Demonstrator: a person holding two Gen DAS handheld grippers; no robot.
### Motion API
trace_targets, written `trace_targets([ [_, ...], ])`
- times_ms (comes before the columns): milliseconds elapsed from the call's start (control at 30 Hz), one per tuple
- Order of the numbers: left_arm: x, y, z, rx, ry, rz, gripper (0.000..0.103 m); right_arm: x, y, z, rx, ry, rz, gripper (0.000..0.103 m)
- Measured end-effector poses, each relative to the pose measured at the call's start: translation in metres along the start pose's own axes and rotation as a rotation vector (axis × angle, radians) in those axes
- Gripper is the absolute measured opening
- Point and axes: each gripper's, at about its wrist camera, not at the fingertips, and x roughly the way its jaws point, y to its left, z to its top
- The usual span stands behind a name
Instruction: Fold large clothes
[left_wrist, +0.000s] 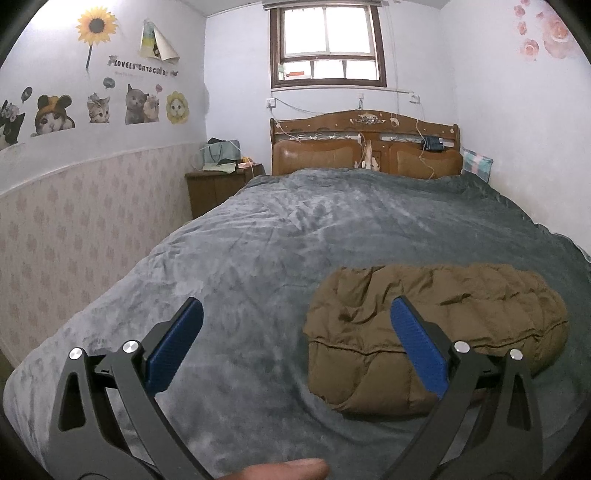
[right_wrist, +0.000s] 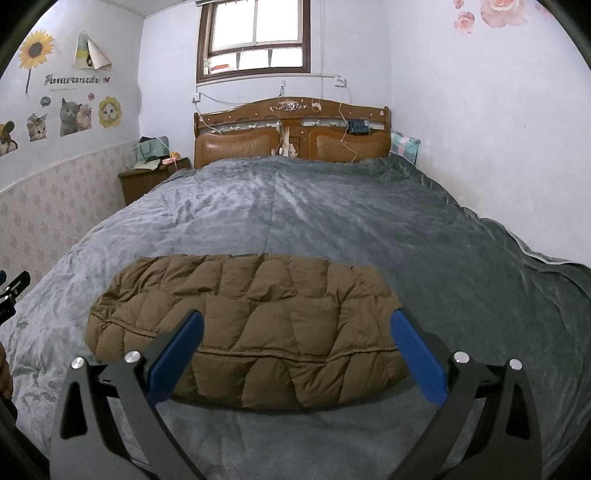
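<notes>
brown quilted jacket (right_wrist: 251, 328) | folded into compact bundle; lying flat on bed

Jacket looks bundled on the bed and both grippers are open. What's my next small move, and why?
Probably pull both grippers back and stop. The brown jacket already lies as a compact folded bundle on the grey blanket; the left gripper and right gripper are open, empty and short of it, and no sleeve shows sticking out.

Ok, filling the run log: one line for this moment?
jacket: folded on bed | left hand-held gripper: open | right hand-held gripper: open, empty
</notes>
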Motion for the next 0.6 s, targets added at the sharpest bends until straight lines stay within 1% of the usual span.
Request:
trace_targets([
  [133, -0.0017, -0.0031, 0.0004, 0.013, -0.008, 0.017, 0.100, 0.0015, 0.0007, -0.0024, -0.003, 0.006, -0.004, 0.101],
  [367, 0.0013, -0.0017, -0.0003, 0.016, 0.015, -0.010, 0.100, 0.0019, -0.0002, -0.0022, -0.002, 0.009, -0.004, 0.101],
  [600, -0.0017, -0.0004, -0.0007, 0.015, 0.003, -0.009, 0.100, 0.0006, 0.0023, -0.0013, -0.013, 0.014, -0.005, 0.101],
])
